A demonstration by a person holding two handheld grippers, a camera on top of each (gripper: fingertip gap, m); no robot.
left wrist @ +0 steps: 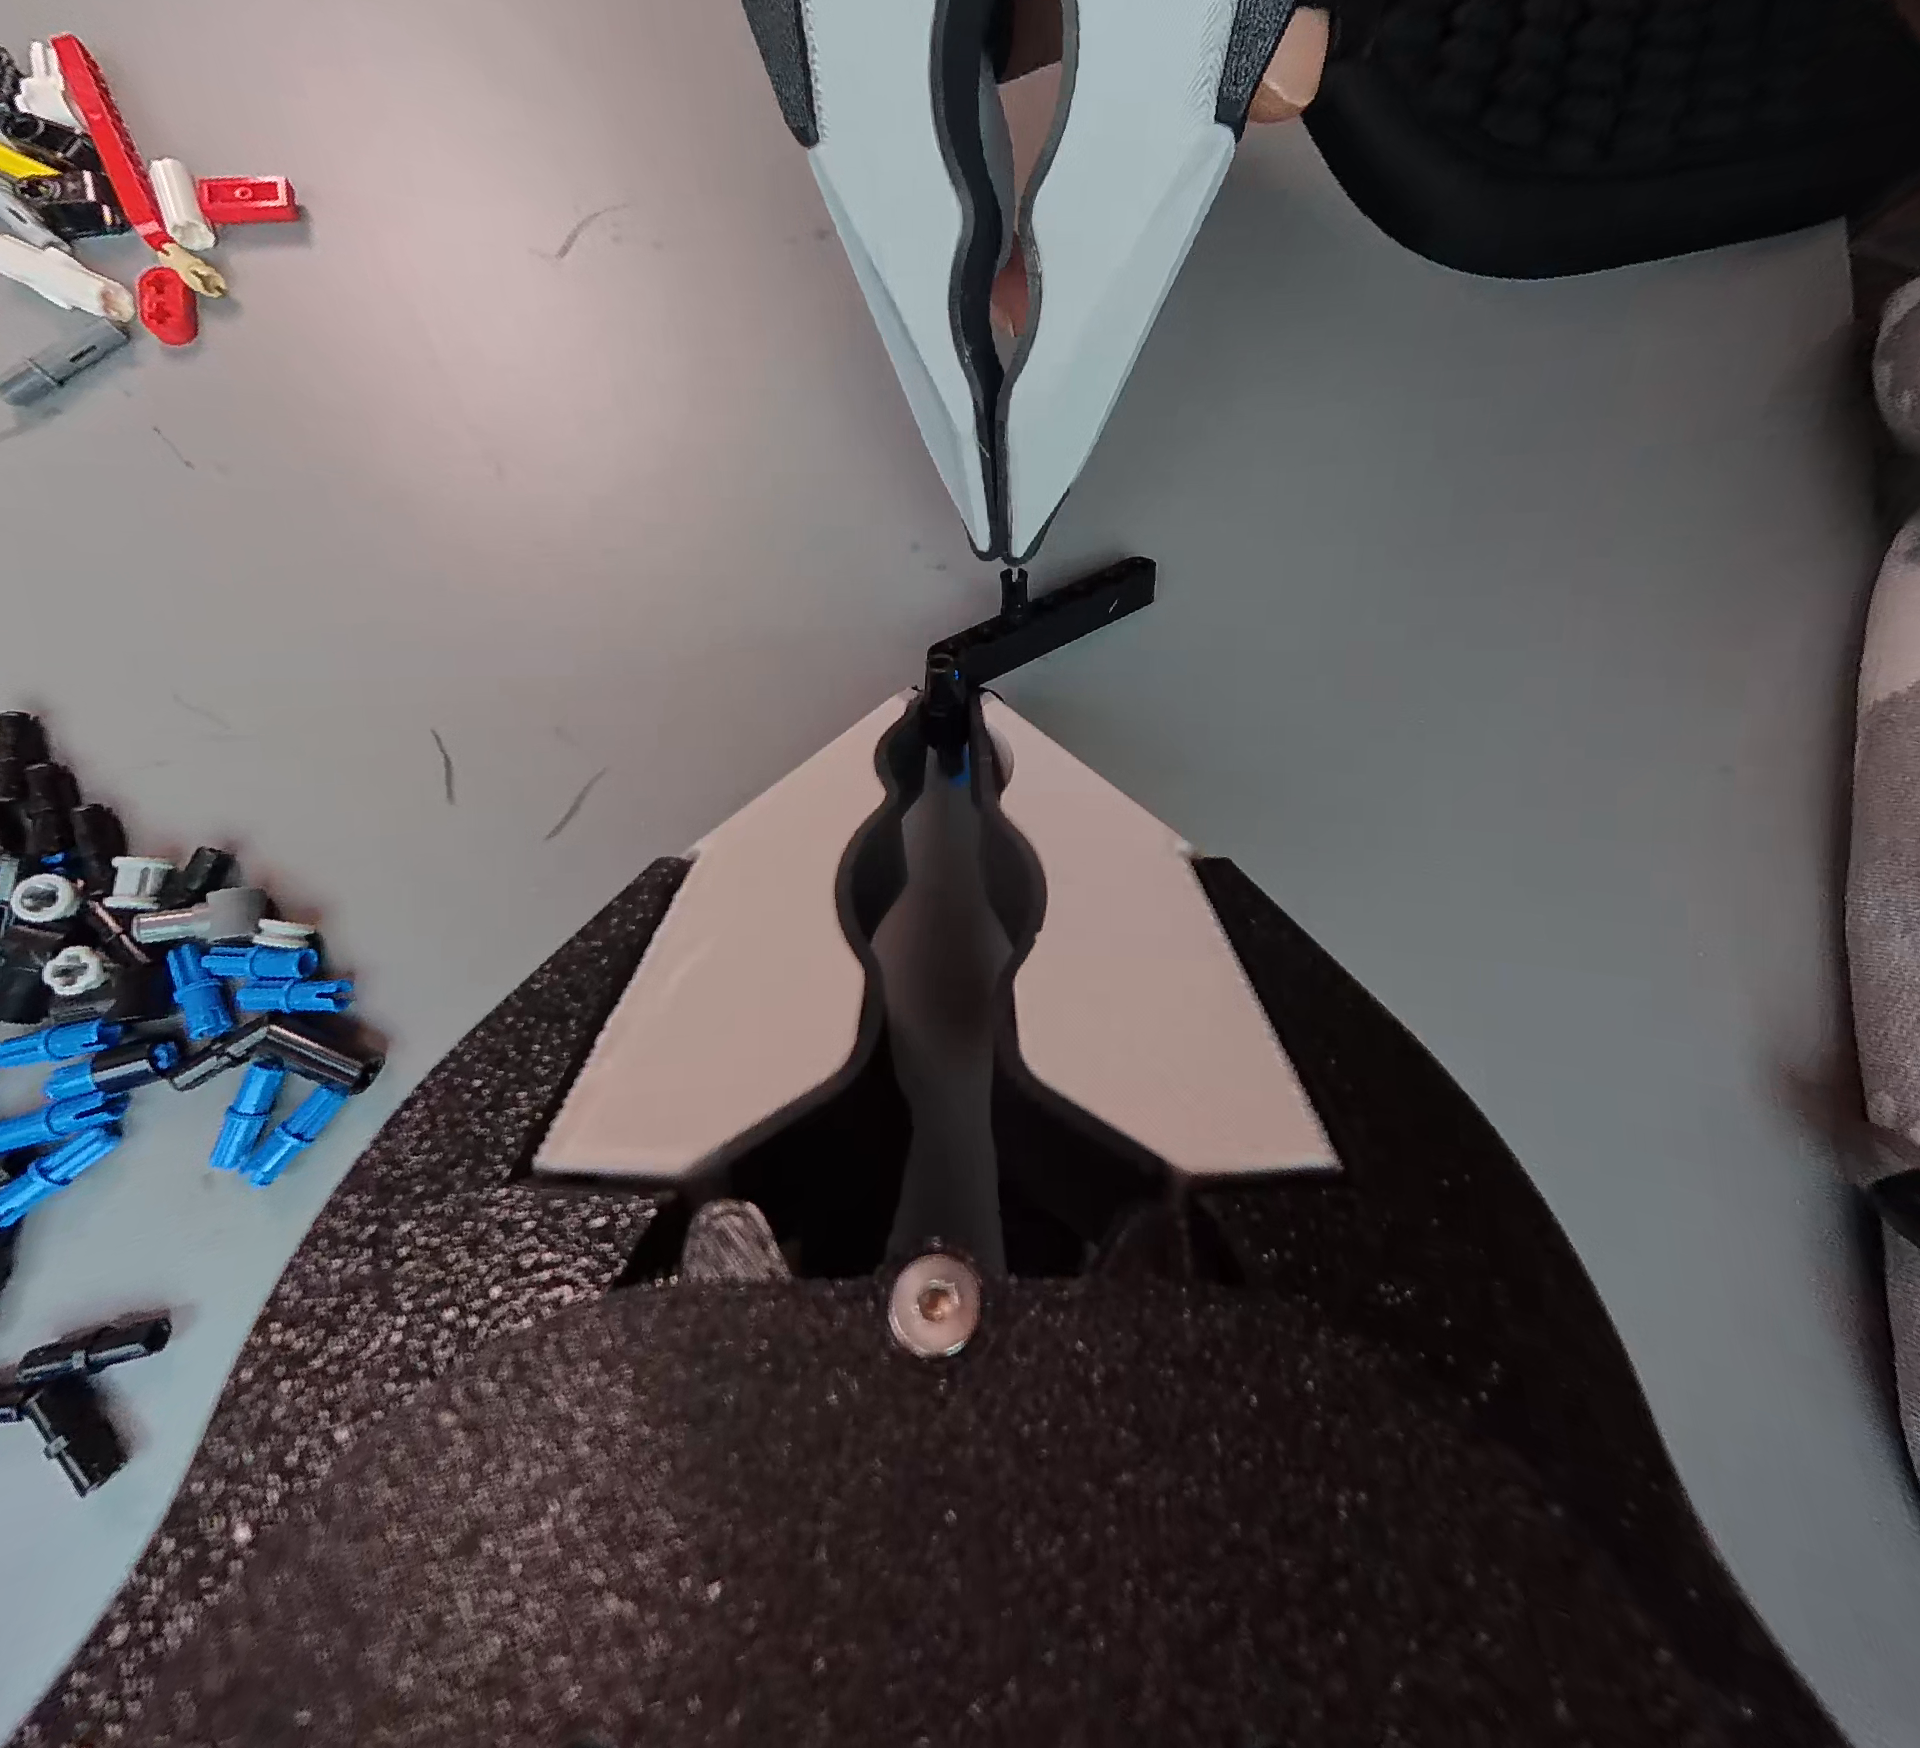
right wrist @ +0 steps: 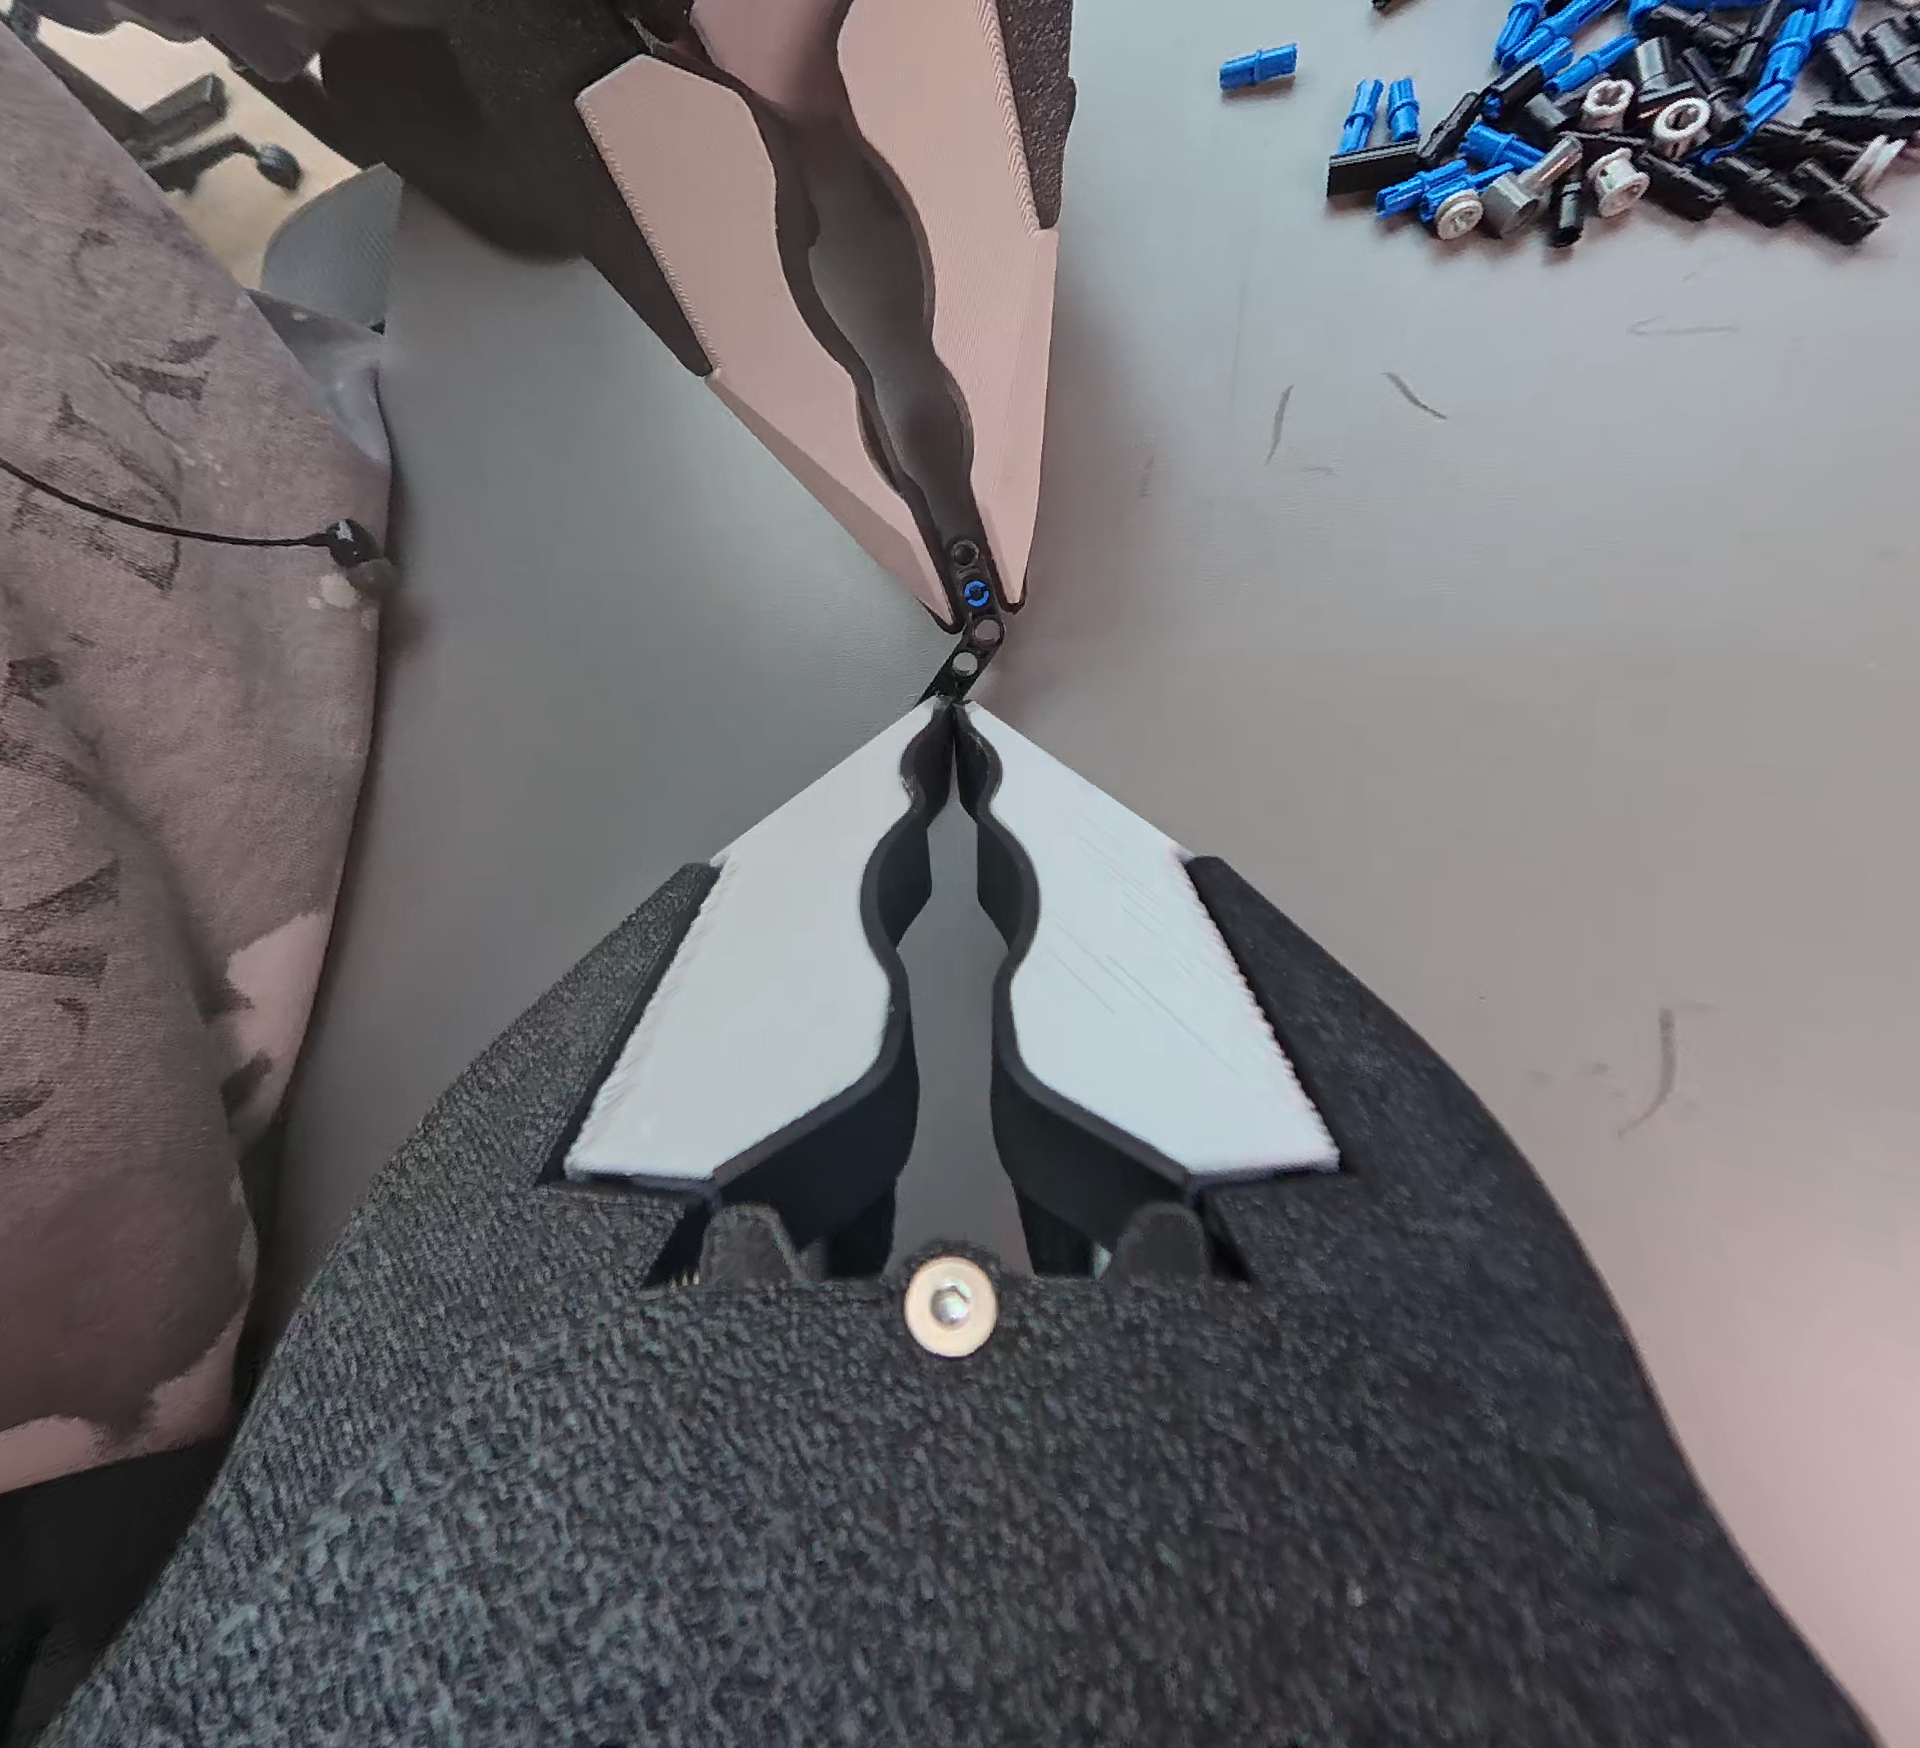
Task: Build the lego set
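a scuffed grey tabletop [right wrist: 1455,659] fills both views, and past its edge an office chair base [right wrist: 197,124] stands on pale floor.

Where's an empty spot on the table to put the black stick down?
The grey table is bare between the red and white pieces and the blue and black pin pile, and also right of the black beam, toward the black knit thing. It is crowded along the left edge, where both heaps lie.
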